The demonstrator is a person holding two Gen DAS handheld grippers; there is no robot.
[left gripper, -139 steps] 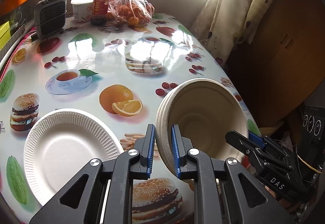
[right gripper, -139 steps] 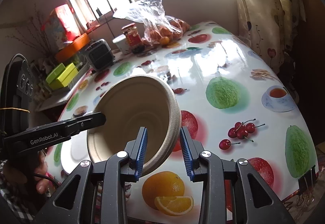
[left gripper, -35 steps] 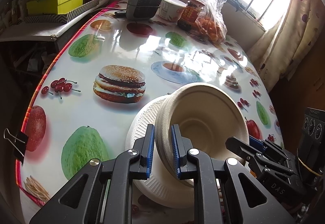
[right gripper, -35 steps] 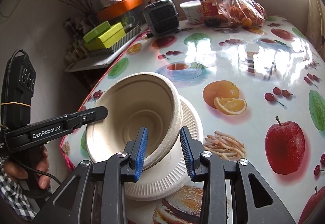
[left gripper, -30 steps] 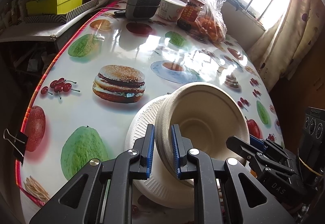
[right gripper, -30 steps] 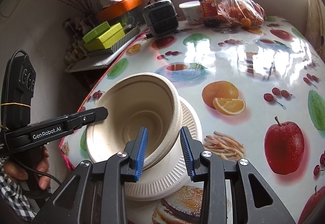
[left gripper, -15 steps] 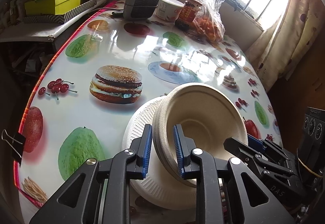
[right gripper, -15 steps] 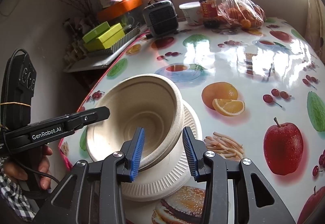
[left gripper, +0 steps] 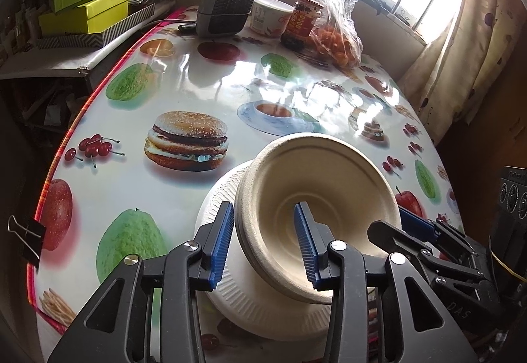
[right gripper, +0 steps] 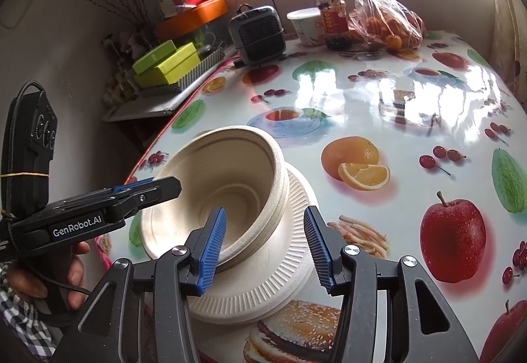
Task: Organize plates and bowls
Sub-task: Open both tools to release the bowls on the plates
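A: Releasing is the step judged to be in hand. The stack of bowls (left gripper: pixel 316 218) is seen seated on the white plate (right gripper: pixel 263 290) near the bench (left gripper: pixel 197 89) edge. The left gripper (left gripper: pixel 265 244) has just been opening; its jaws straddle the near rim, the outer blue pad close to the wall, possibly touching, the inner one clear. Nothing is clamped.

B: The right gripper (right gripper: pixel 263 247) has likewise just been opening. The opposite rim sits between its jaws, with clear gaps at both pads. No hold is kept.

A: Advice: the jaws should be widened a little further, then both lifted back along their own line, so the rim is not snagged and the stack is not dragged.

B: Materials noted. Bowls: moulded fibre pulp, matte, beige, rolled rims, concentric steps inside; several are nested. A slight lean is suggested, though lens distortion cannot be ruled out. Light and easily tipped, it is judged.

A: Plate: white, fluted border, stiff paper or foam; which cannot be told. Bench cover: glossy printed oilcloth, likely slippery.
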